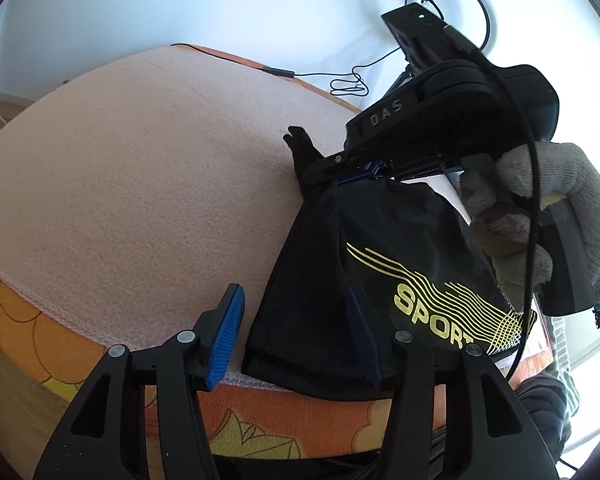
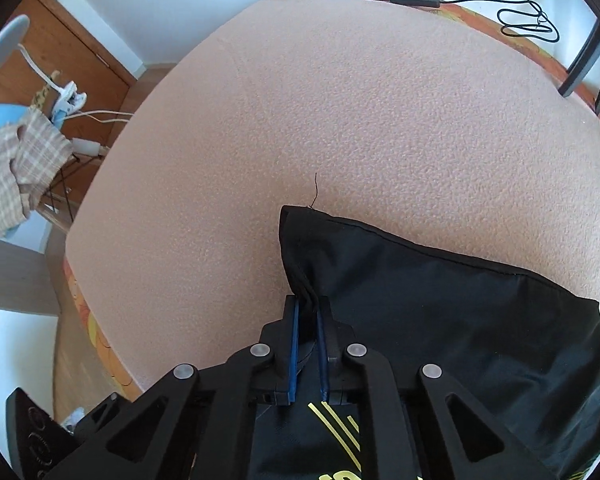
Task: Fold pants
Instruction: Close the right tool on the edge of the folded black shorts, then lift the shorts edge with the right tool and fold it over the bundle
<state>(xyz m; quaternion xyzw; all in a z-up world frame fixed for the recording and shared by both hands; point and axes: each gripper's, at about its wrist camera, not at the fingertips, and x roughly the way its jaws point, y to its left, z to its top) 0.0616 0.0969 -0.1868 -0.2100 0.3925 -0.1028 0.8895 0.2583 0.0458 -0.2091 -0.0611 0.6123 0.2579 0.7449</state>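
Both grippers engage black fabric pants: right gripper fingers pinch an edge; left gripper fingers spread, far edge hidden.

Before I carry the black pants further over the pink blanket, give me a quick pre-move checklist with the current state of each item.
1. Right gripper pinching the pants: ok, fabric is bunched between its nearly closed blue pads.
2. Left gripper holding the pants: not ok, its jaws stand open; one pad is bare, the other lies under the fabric edge.
3. Blanket ahead free of objects: ok, only a loose thread near the pants corner.
4. Cable away from the fold path: ok, it lies at the far edge.
5. Pants flat and aligned: not ok, lifted and creased at the right gripper's pinch.
6. Layers caught in the pinch: cannot tell.
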